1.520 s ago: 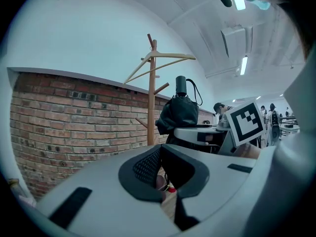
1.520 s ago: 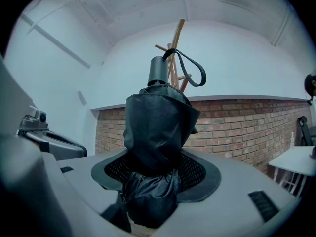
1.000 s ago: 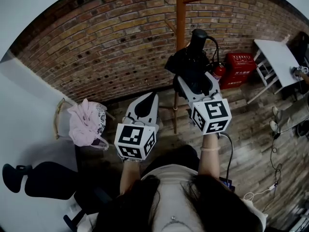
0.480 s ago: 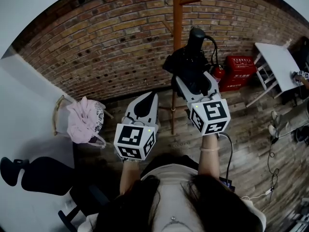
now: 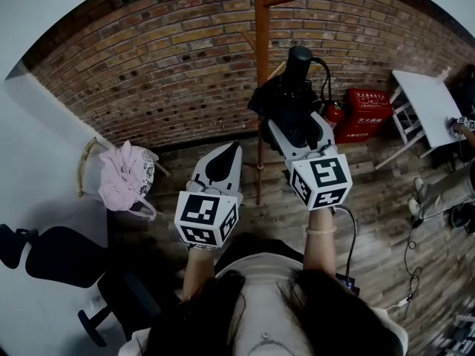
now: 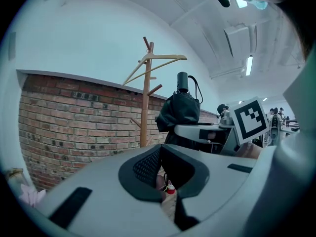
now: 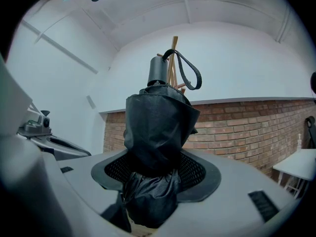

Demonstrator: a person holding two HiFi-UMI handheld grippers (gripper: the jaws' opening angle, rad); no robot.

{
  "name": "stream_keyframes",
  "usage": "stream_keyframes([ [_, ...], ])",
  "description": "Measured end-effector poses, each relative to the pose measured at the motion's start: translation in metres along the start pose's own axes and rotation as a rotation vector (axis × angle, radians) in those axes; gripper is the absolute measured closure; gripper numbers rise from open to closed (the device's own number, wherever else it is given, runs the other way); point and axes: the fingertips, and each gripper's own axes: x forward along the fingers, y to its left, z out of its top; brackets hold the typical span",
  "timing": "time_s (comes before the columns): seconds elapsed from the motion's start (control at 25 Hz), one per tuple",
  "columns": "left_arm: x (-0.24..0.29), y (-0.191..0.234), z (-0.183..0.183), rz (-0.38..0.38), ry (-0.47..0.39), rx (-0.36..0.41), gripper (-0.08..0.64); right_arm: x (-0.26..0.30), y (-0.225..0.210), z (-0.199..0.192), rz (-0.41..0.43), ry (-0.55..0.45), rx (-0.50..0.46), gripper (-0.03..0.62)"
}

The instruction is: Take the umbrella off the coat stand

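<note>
A folded black umbrella (image 5: 288, 99) stands upright with its handle (image 5: 300, 56) on top, and my right gripper (image 5: 298, 130) is shut on its lower fabric. In the right gripper view the umbrella (image 7: 157, 127) fills the gap between the jaws of that gripper (image 7: 154, 174), and its wrist strap (image 7: 190, 71) hangs free. The wooden coat stand (image 5: 260, 87) rises just left of the umbrella, apart from it. From the left gripper view the umbrella (image 6: 179, 110) is to the right of the stand (image 6: 146, 95). Lower and to the left, my left gripper (image 5: 230, 150) is shut and empty, as its own view (image 6: 161, 166) also shows.
A brick wall (image 5: 148, 65) runs behind the stand. A pink cloth (image 5: 125, 180) lies on a small chair at left, with a black office chair (image 5: 52, 254) nearer. A red box (image 5: 367, 110), a fire extinguisher (image 5: 335, 114) and a white table (image 5: 430, 99) stand at right. Cables (image 5: 415, 232) lie on the floor.
In the head view the coat stand and room have slid left, and the gap between the stand and the held umbrella has widened slightly. Both grippers keep their hold and pose.
</note>
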Motion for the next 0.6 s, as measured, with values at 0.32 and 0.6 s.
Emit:
stream_keyframes([
  [0.32, -0.005, -0.024, -0.003, 0.040, 0.006, 0.001, 0.551, -0.016, -0.006, -0.002, 0.045, 0.000, 0.005, 0.299],
  [0.6, -0.011, -0.036, -0.005, 0.078, 0.014, -0.013, 0.551, -0.026, -0.006, -0.003, 0.084, 0.010, -0.003, 0.299],
])
